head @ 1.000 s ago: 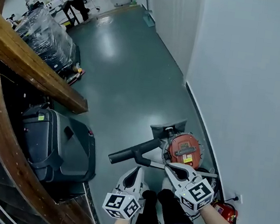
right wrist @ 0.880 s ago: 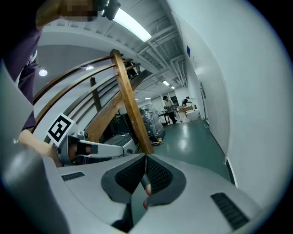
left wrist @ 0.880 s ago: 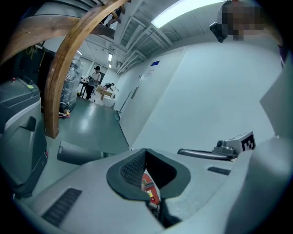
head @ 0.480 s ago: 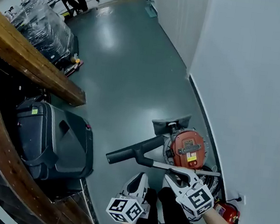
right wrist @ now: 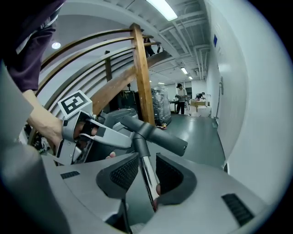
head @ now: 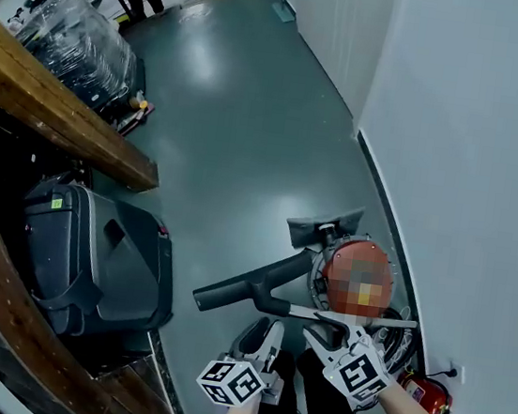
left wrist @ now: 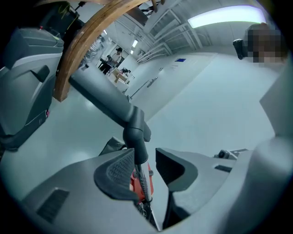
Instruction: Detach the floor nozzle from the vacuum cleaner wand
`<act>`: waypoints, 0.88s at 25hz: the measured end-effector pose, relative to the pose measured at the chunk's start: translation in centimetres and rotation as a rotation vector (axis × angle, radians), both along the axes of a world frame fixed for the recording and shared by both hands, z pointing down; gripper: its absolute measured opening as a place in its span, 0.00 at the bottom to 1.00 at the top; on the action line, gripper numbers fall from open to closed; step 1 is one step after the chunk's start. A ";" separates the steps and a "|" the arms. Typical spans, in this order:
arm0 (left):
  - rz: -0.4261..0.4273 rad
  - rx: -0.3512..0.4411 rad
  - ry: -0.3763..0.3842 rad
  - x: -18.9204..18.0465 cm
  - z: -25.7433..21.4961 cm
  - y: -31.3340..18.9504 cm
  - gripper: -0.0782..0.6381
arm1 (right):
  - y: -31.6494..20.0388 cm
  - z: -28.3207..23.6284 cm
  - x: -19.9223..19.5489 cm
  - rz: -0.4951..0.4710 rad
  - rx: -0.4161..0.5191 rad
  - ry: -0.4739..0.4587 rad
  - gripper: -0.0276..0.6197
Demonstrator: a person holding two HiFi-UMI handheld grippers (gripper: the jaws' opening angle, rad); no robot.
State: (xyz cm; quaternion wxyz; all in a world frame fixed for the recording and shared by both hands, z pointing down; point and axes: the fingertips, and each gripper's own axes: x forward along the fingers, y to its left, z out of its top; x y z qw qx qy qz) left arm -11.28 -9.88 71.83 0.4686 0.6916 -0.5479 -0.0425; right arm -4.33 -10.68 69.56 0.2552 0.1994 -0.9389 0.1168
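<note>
Both claws were shut a moment ago and held higher up. Now they have come down to the vacuum (head: 318, 274), and their jaws have just been opening. My left claw (head: 266, 333) is about half open. In the left gripper view the thin shiny wand (left wrist: 143, 176) shows in the gap, but the pads are not pressing on it. My right claw (head: 323, 331) is about half open too. In the right gripper view the wand (right wrist: 147, 178) runs right through the gap with a little room on each side, so this claw holds nothing yet. I think this means I am getting ready to grab the wand, and the pulling apart has not started. The wand (head: 349, 315) lies low across the front of the round red vacuum, close to my feet. Its dark handle (head: 239, 287) sticks out to the left. The nozzle (head: 324, 227) is a flat dark grey wedge. It sits on the floor (head: 250, 134) just past the vacuum, near the white wall (head: 477, 135). It is well away from both claws. I cannot tell from here how it joins on. I will need to shut the claws gently, as the wand looks smooth and could slip.
</note>
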 end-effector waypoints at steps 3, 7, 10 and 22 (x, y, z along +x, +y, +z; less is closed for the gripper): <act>-0.007 -0.008 0.052 0.1 1.6 -0.4 0.35 | -0.1 2.2 -0.4 -0.043 0.031 0.067 0.23; -0.001 0.000 0.115 0.3 3.0 -1.5 0.40 | 0.1 4.9 -1.2 -0.113 0.072 0.147 0.27; 0.002 0.021 0.140 0.4 3.4 -2.5 0.41 | -0.1 6.7 -2.1 -0.149 0.088 0.192 0.28; 0.009 0.046 0.214 1.0 3.7 -4.2 0.36 | -0.8 8.2 -4.4 -0.168 0.149 0.232 0.29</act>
